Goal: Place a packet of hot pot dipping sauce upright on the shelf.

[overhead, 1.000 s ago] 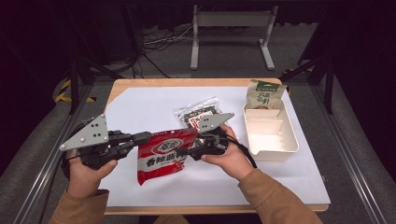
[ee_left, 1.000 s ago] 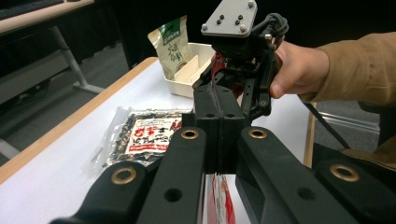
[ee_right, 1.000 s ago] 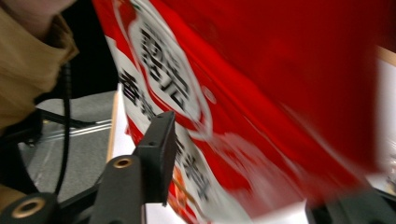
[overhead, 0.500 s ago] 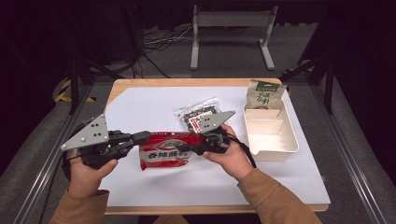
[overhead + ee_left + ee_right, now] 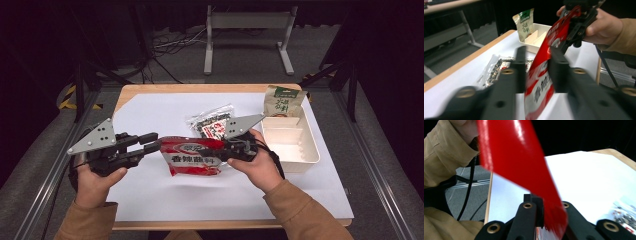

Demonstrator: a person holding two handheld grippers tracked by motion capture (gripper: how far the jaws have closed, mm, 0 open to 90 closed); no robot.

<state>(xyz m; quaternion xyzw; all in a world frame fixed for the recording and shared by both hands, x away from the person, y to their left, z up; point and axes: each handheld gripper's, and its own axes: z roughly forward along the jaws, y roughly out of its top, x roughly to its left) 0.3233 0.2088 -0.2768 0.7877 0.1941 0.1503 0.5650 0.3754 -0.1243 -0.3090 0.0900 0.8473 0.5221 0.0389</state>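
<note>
The left tool view shows what the high view leaves unclear: the left tool has its 2 jaws standing apart on either side of the red packet's edge, not pressing it. The right tool is clamped on the packet's other end. In the high view the packet hangs above the bench between both tools, flatter and higher than 1 s ago. Beyond lie a clear snack bag, a white tray and a green pouch.
</note>
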